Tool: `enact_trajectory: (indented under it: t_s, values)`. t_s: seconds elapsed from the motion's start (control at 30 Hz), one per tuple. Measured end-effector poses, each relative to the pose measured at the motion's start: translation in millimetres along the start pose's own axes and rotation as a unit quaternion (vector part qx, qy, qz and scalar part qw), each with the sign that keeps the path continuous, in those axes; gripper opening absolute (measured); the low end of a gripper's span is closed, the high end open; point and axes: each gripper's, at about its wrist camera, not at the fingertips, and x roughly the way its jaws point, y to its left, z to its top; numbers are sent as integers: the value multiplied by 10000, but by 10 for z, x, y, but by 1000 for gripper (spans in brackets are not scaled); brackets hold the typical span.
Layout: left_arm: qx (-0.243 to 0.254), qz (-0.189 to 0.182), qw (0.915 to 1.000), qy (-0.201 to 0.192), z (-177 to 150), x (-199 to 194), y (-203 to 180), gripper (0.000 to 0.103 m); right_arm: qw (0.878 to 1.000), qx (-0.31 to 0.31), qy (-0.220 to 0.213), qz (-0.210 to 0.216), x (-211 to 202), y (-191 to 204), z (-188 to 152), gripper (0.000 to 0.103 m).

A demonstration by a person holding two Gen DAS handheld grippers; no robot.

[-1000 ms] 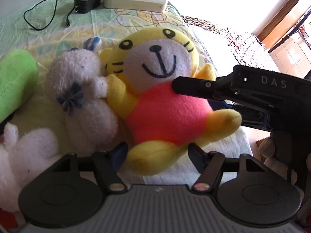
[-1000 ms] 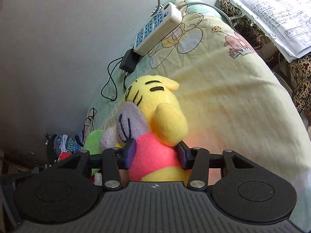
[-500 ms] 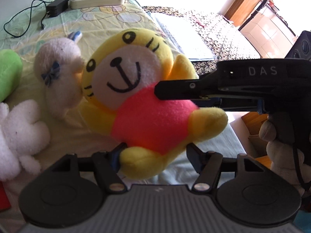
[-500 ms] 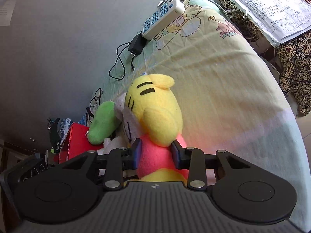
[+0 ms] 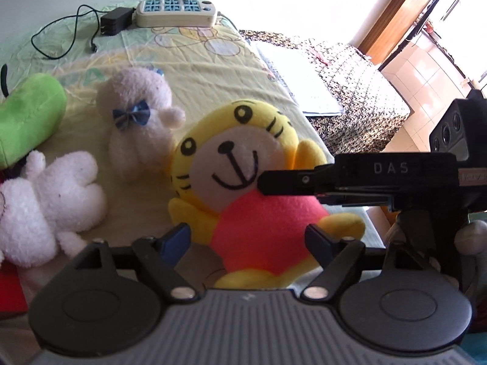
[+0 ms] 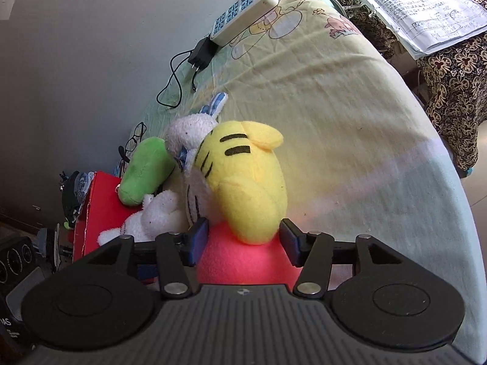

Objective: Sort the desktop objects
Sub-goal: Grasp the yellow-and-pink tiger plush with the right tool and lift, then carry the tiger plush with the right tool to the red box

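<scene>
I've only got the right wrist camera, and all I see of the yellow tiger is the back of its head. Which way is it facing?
Observer: The yellow tiger faces the left gripper. Its smiling face fills that view.
Operator: Is the left gripper squeezing it?
Observer: No squeeze shows. Its jaws are opening, with the tiger's lower body between them and a gap at the blue-padded finger.
Operator: What lies beyond the papers?
Observer: A wooden door frame, with a tiled floor past it.
</scene>
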Motion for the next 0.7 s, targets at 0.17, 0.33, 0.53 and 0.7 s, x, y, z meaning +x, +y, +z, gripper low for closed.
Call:
enact_trajectory:
  t_s: [0.17, 0.33, 0.53, 0.7]
  values:
    - [-334, -219, 9991, 116, -51, 167, 75, 84, 10000, 7, 57, 7, 45, 23, -54, 60]
    - [-325, -325, 9989, 74, -110, 136, 29, 83, 9998, -137, 51, 93, -8, 69, -121, 51]
    - [-100, -375, 9992, -34, -173, 45, -77, 81, 9995, -233, 2, 204, -75, 156, -219, 48]
    - [236, -150, 9995, -164, -220, -54, -160, 81, 9987, -410, 6, 289, -98, 333, -330, 42]
